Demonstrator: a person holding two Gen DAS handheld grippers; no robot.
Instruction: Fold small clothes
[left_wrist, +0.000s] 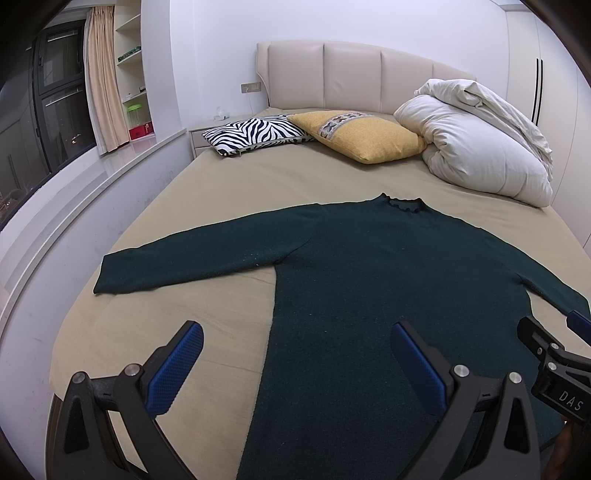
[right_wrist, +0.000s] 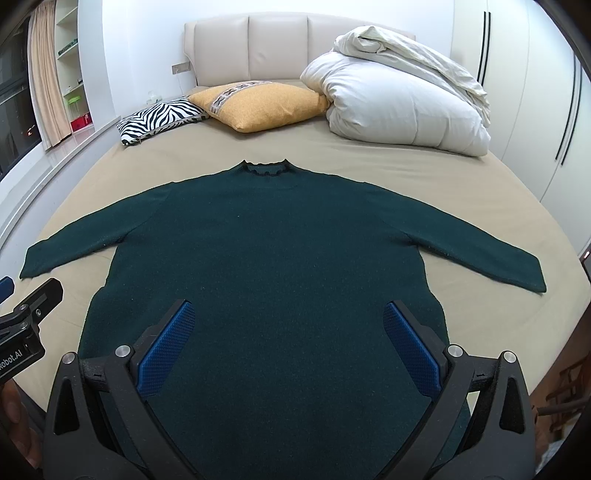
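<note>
Looking along my left tongs (left_wrist: 295, 363), I see the two blue-padded fingers (left_wrist: 177, 369) spread wide apart with nothing between them but cloth and sheet below. My right tongs (right_wrist: 286, 339) stand the same way, fingers (right_wrist: 168, 347) well apart and gripping nothing.

Ahead of both tongs a dark green sweater (right_wrist: 273, 266) lies flat on the beige bed sheet (left_wrist: 229, 177), collar (right_wrist: 265, 169) pointing away from me and both sleeves stretched out to the sides. My right tongs hover over the lower body of the sweater, about centred on it. My left tongs sit over the sweater's left side edge, so the left finger is above bare sheet and the right finger is above the green knit. Its left sleeve (left_wrist: 184, 258) runs out ahead and to the left of those tongs.

Far beyond the collar, by the padded headboard (left_wrist: 351, 74), I make out a zebra-print pillow (left_wrist: 255, 134), a yellow pillow (left_wrist: 362, 136) just right of it, and a bundled white duvet (left_wrist: 480, 144) at far right. Each camera catches the other tool's black frame at its edge.
</note>
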